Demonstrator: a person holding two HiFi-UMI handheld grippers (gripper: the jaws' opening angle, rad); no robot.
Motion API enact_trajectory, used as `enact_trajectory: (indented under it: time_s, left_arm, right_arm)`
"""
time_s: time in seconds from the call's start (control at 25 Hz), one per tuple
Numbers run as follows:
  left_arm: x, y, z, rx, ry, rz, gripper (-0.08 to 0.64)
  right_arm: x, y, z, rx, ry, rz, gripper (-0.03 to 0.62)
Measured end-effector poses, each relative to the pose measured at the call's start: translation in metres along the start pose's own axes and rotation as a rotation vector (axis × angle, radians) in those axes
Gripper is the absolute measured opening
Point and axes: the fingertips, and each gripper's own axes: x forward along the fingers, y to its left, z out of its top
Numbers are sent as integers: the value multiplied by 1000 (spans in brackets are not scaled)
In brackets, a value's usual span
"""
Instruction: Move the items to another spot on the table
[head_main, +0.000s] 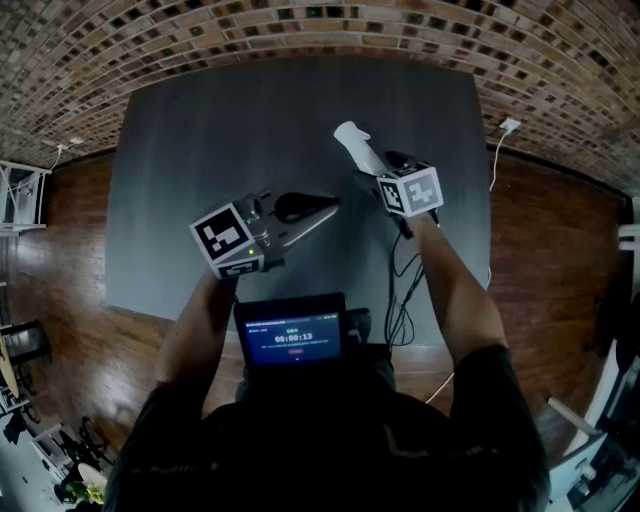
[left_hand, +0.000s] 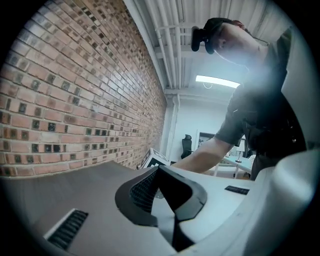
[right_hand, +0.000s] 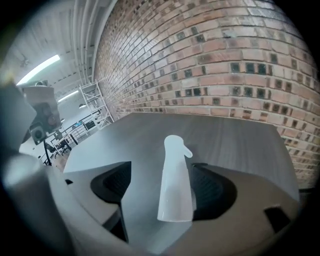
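Seemingly upright, spray bottle (right_hand: 175, 180) — nozzle rightward

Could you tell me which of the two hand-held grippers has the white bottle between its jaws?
The right hand-held gripper: the white bottle sits between its open jaws. The left hand-held gripper holds nothing.

Your right gripper (right_hand: 161, 186) has its jaws spread wide around the white spray bottle (right_hand: 175, 190), which stands upright on the grey table (right_hand: 150, 130). The bottle sits close to the jaw on its right, with a clear gap to the other. Behind the bottle rises a brick wall (right_hand: 210, 60).
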Motion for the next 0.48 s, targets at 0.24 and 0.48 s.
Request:
enact_trajectory:
  time_s: [0.24, 0.48]
  left_arm:
    - [-20, -24, 17, 20, -41, -1, -8]
    - [-46, -63, 33, 74, -49, -42, -8]
  right_arm:
    - [-37, 14, 11, 20, -82, -35, 360]
    - [-86, 54, 26, 26, -211, -36, 210]
